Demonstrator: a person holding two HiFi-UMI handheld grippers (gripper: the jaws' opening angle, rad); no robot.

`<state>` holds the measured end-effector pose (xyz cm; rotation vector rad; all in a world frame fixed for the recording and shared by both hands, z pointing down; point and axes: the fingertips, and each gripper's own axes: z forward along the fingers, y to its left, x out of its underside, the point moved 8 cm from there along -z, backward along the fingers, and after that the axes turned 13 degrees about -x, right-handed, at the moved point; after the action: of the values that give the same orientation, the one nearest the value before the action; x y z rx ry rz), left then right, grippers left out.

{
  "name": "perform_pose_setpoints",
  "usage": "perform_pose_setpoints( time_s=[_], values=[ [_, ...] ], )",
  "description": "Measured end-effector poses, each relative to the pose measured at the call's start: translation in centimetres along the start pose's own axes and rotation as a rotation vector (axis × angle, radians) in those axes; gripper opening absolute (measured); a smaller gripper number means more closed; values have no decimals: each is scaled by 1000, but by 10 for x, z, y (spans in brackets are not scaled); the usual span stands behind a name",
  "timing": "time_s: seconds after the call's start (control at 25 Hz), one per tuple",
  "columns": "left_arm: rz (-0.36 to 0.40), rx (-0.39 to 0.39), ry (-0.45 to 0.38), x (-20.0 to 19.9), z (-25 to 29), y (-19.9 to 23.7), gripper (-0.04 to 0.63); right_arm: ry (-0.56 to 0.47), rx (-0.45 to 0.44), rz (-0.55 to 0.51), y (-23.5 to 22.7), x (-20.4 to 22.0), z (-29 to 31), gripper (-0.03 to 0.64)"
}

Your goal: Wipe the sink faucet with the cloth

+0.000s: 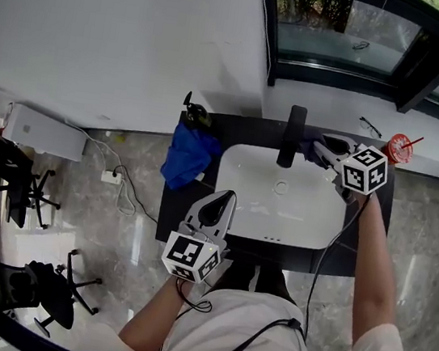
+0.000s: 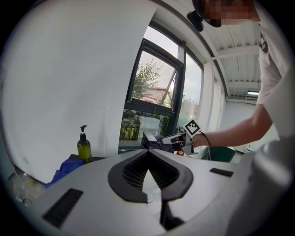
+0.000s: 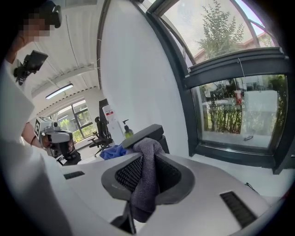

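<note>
The right gripper point(image 1: 323, 150) was clamped on a grey cloth point(image 3: 144, 177), which hung in a fold down between its jaws. Its tips sat at the right side of the dark faucet point(image 1: 293, 136), and the top of the cloth bunched against the faucet's flat head; whether the cloth pressed on it or only touched it could not be told. The faucet stood at the middle of the back edge of the white sink point(image 1: 239, 210), which was set into a dark worktop point(image 1: 173, 223).

The left gripper point(image 1: 227, 203) hovered over the front left corner of the sink, well apart from the faucet. Its jaws were drawn together to a narrow slit with nothing between them, and they pointed toward the back of the worktop.

A blue rag point(image 1: 185, 154) lay crumpled on the left side of the worktop, just beside the sink. A green soap bottle point(image 2: 84, 147) with a black pump stood behind it at the back left corner. A red cup point(image 1: 400, 147) stood by the back right corner, near the right gripper's marker cube.
</note>
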<state>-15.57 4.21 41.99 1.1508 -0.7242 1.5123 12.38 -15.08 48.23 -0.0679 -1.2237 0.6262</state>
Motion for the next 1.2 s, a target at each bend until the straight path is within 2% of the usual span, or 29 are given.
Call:
perform_pose_setpoints(
  time_s=[0.12, 0.2, 0.4, 0.56, 0.68, 0.84, 0.92, 1.08, 1.2],
  values=[
    [-4, -11, -1, 1, -3, 2, -8, -12, 7, -12, 0, -7, 8, 64],
    [-6, -11, 0, 3, -4, 1, -8, -29, -20, -1, 5, -5, 7, 64],
    [-7, -12, 1, 4, -4, 0, -8, -30, -151, 22, 29, 8, 1, 64],
    [-2, -1, -1, 3, -4, -2, -8, 33, -237, 33, 48, 22, -4, 64],
    [2, 7, 1, 3, -3, -5, -8, 62, -186, 31, 43, 29, -8, 64],
    [3, 9, 6, 4, -3, -6, -8, 30, -29, 40, 14, 18, -11, 64],
    [5, 6, 7, 4, -3, -5, -8, 19, 18, 47, 2, 10, -9, 64],
    [5, -8, 5, 4, -5, 0, -8, -31, 10, 37, -1, -5, 0, 64],
    [4, -13, 4, 4, -5, 2, -8, -38, -62, 17, 9, -3, 3, 64]
  ],
)
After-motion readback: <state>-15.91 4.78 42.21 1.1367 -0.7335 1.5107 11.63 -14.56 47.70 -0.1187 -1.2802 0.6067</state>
